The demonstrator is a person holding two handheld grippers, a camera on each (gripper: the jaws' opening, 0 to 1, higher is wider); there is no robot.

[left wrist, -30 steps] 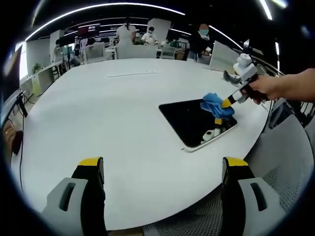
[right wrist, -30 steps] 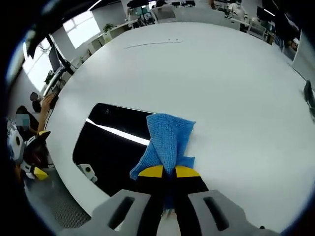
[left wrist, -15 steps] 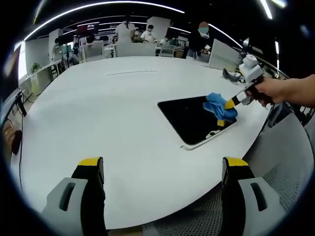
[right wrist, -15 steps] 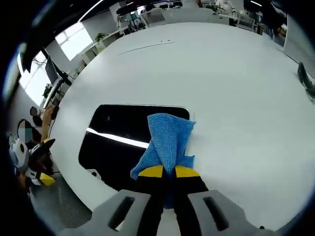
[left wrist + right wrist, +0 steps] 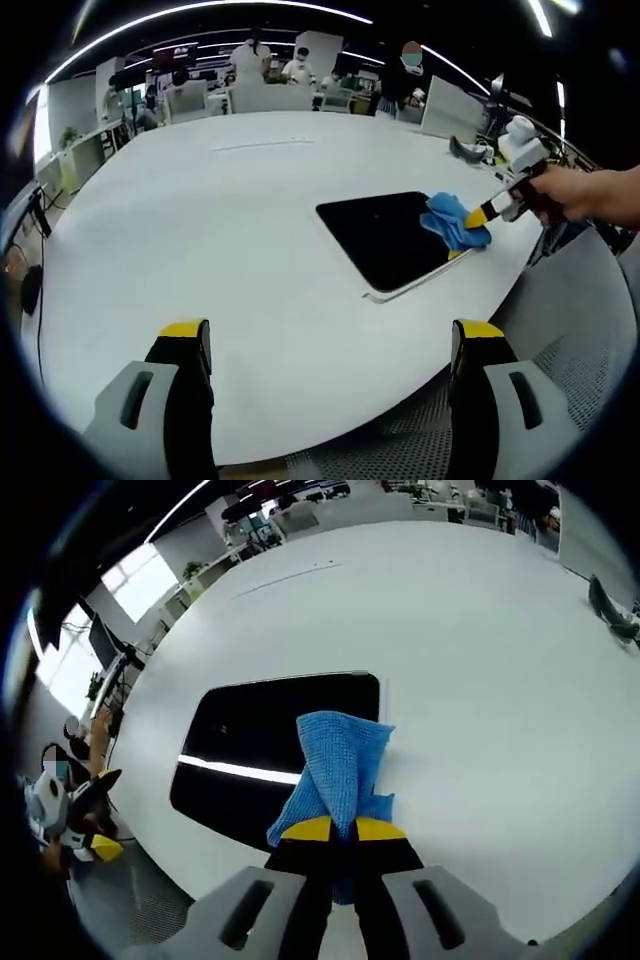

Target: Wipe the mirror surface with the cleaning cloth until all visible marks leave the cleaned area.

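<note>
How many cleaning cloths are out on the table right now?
1. The blue cleaning cloth is pinched in the right gripper, lying over the mirror's edge and the white table.

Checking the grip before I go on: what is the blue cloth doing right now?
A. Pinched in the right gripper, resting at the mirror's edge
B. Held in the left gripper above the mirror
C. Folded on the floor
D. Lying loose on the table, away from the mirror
A: the right gripper has its jaws shut on the blue cloth, which lies over the edge of the mirror; the left gripper stands open and apart.
</note>
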